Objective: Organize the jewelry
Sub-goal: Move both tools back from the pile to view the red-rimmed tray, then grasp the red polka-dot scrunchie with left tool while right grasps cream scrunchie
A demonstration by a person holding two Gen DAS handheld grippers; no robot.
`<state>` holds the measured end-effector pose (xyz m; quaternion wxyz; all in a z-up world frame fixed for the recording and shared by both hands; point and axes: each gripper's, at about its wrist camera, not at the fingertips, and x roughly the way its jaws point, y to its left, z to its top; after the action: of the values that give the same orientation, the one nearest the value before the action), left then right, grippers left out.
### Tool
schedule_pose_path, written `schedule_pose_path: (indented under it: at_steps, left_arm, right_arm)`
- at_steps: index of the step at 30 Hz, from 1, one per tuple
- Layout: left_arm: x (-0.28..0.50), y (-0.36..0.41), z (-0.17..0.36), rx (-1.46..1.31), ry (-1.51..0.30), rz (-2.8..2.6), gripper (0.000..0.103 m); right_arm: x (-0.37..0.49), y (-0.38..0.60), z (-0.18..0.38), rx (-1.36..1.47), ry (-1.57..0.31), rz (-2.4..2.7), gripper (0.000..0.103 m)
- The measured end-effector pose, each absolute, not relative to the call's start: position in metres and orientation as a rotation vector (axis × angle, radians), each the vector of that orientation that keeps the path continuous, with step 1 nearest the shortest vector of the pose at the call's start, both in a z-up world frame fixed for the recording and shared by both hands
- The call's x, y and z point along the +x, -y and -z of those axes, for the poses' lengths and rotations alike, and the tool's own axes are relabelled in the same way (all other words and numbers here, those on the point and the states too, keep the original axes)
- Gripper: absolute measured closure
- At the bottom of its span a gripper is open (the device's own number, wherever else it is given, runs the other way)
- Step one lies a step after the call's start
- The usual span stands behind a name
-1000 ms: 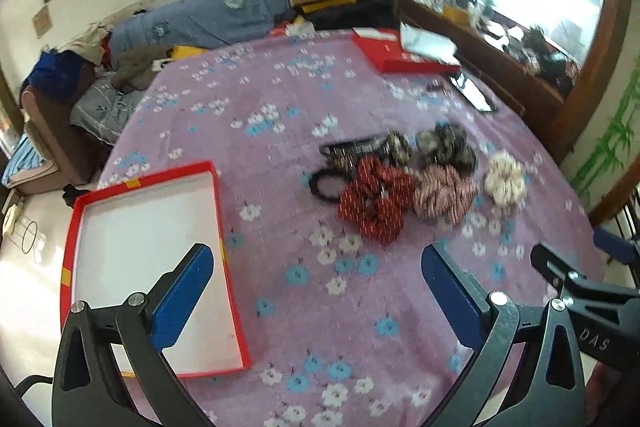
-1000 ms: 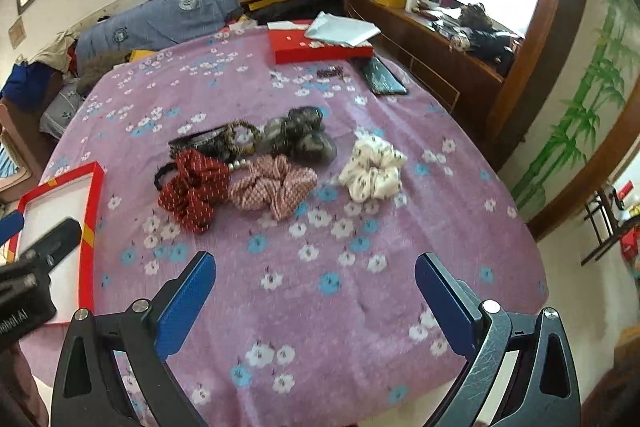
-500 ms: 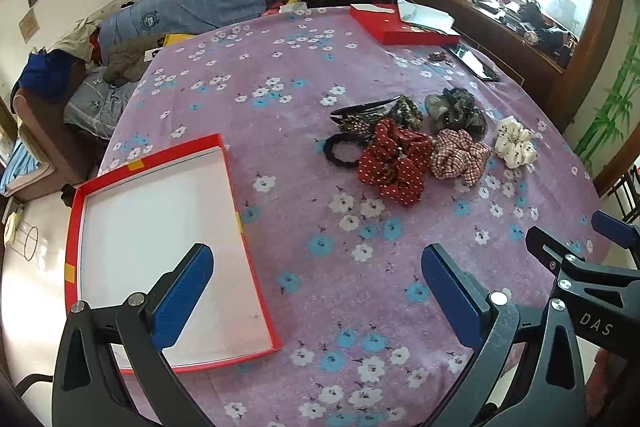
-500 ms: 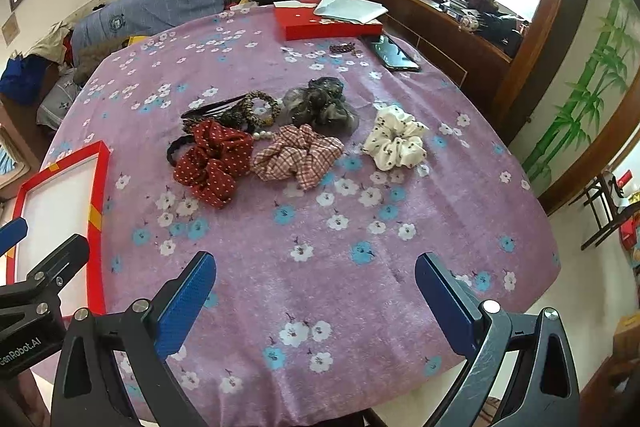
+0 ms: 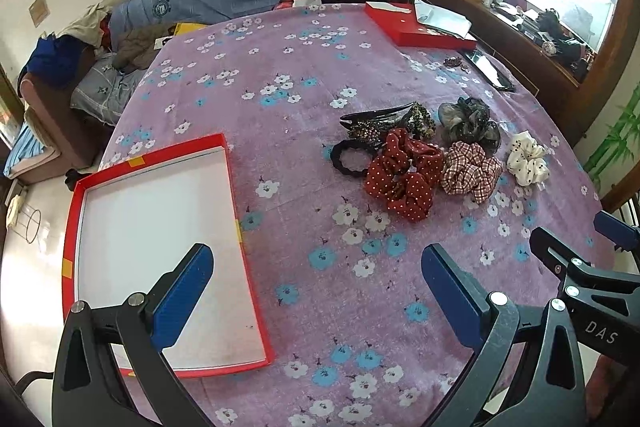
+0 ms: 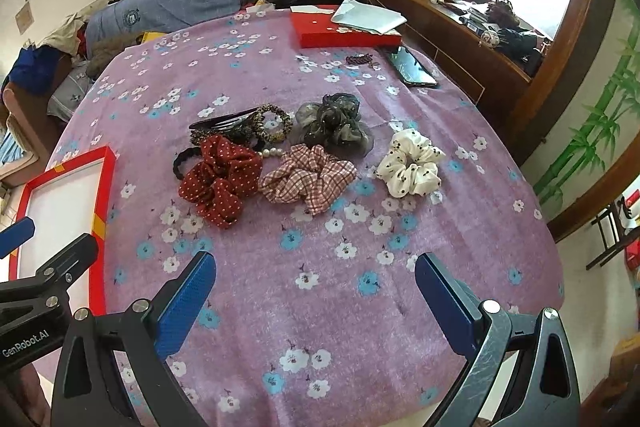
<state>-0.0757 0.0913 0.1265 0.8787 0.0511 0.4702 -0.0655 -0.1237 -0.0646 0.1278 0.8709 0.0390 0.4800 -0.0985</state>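
Both tongs, left [image 5: 316,269] and right [image 6: 314,277], gaping wide, gripping nothing (hovering over tabletop [image 6: 320,307]); views pulling back from scrunchies [image 6: 308,179] since earlier.

A wide strip of bare tablecloth [image 6: 320,287] is left open between the right gripper [image 6: 316,279] and the cluster of scrunchies [image 6: 312,155]. Leftward passage is bounded by the red-rimmed tray [image 5: 236,195] and by the left gripper [image 5: 318,267]. The far edge is occupied by a red box [image 6: 344,33] and a phone [image 6: 412,67]
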Motion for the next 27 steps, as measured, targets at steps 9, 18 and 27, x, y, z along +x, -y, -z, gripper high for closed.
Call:
schedule_pose_path:
  at_steps: [9, 18, 27]
  left_arm:
    - [-0.051, -0.091, -0.117, 0.009, -1.053, 0.092, 0.002]
    - [-0.028, -0.094, -0.087, -0.125, -1.181, 0.091, 0.043]
    - [-0.009, -0.067, -0.079, -0.118, -1.188, 0.090, 0.043]
  right_arm:
    - [-0.114, 0.116, -0.114, 0.161, -1.046, 0.201, 0.002]
    - [-0.102, 0.162, -0.096, 0.214, -1.097, 0.163, 0.009]
    - [-0.074, 0.202, -0.080, 0.202, -1.092, 0.159, 0.019]
